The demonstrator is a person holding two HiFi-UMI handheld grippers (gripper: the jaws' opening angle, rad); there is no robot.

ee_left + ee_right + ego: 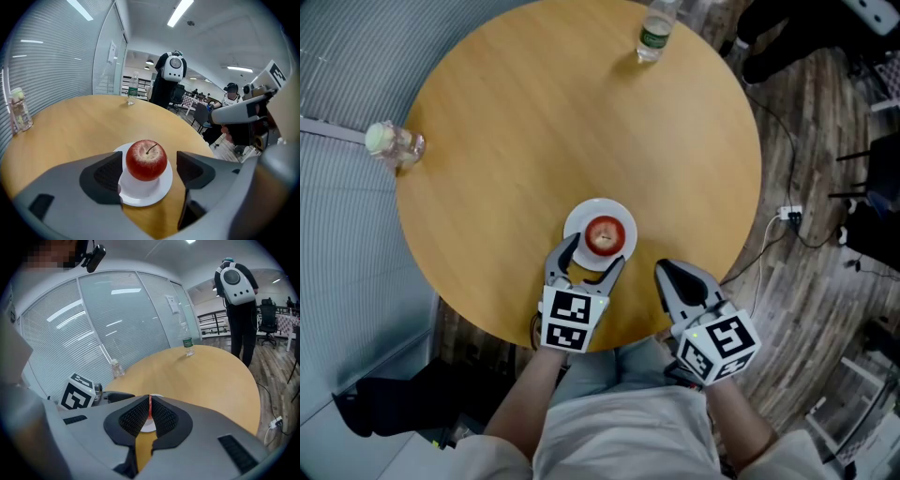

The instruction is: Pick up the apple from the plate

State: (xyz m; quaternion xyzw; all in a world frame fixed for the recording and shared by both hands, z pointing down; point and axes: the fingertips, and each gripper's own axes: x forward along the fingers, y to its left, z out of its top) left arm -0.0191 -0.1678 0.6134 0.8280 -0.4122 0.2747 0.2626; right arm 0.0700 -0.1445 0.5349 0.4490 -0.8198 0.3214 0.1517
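A red apple sits on a small white plate near the front edge of the round wooden table. My left gripper is open, its jaws reaching over the plate's near rim. In the left gripper view the apple stands between the two pads with a gap on each side, and the plate shows below it. My right gripper is to the right of the plate over the table edge, shut with nothing in it.
A clear water bottle stands at the table's far edge. A small jar sits at the left edge. A glass wall with blinds runs along the left. Cables and a power strip lie on the floor at right. A person with a white backpack stands beyond the table.
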